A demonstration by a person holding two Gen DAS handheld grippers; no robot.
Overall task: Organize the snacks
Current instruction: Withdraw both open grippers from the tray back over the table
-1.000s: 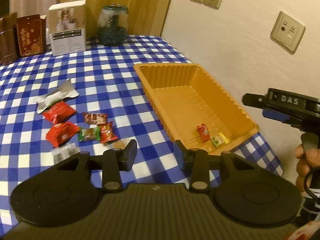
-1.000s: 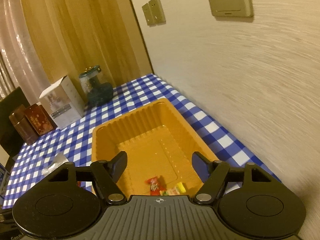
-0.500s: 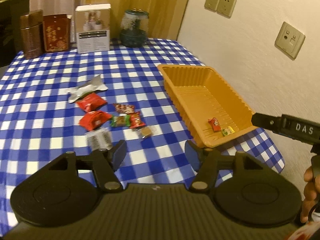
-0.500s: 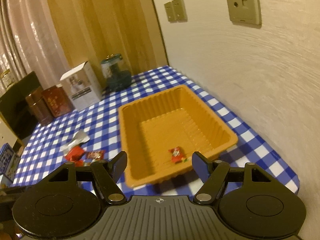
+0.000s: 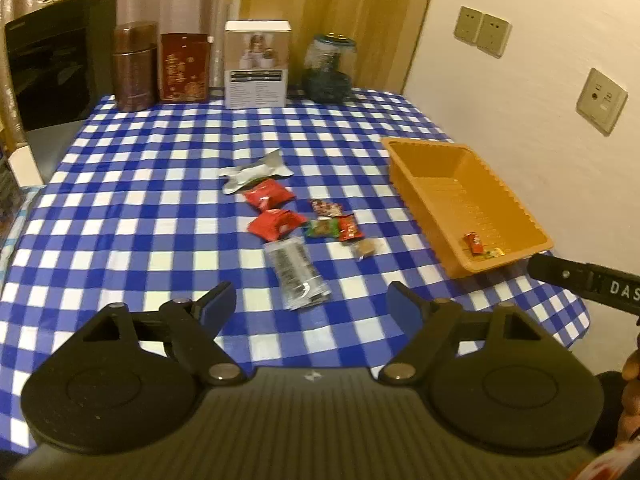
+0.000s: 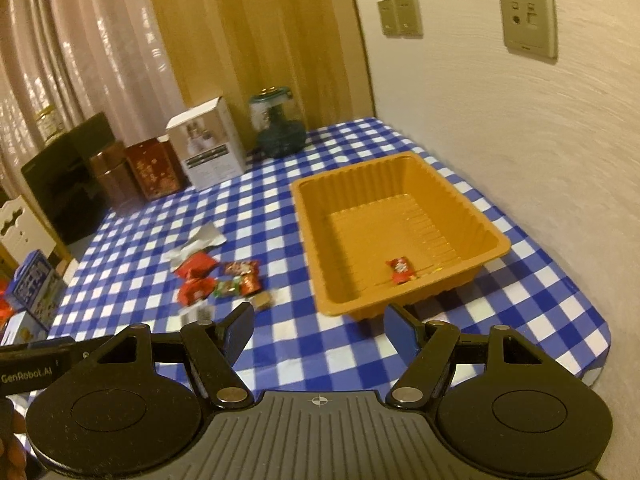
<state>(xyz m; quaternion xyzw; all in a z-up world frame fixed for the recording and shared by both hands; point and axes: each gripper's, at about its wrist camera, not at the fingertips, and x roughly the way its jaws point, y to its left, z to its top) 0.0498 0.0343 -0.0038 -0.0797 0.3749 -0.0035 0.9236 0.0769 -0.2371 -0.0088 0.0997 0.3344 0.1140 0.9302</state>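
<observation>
An orange tray sits at the table's right side, by the wall, holding a red candy and a yellow one. Loose snacks lie left of it: a silver wrapper, two red packets, small candies, a brown piece and a clear packet. My left gripper is open and empty, held back above the table's near edge. My right gripper is open and empty, near the tray's front corner.
Along the far edge stand a brown canister, a red tin, a white box and a glass jar. The wall with sockets runs along the right. The checked tablecloth covers the table.
Both grippers have pulled back and up from the tray and snacks, so more of the table shows. The left gripper's jaws have opened wider. The snacks have not moved.
</observation>
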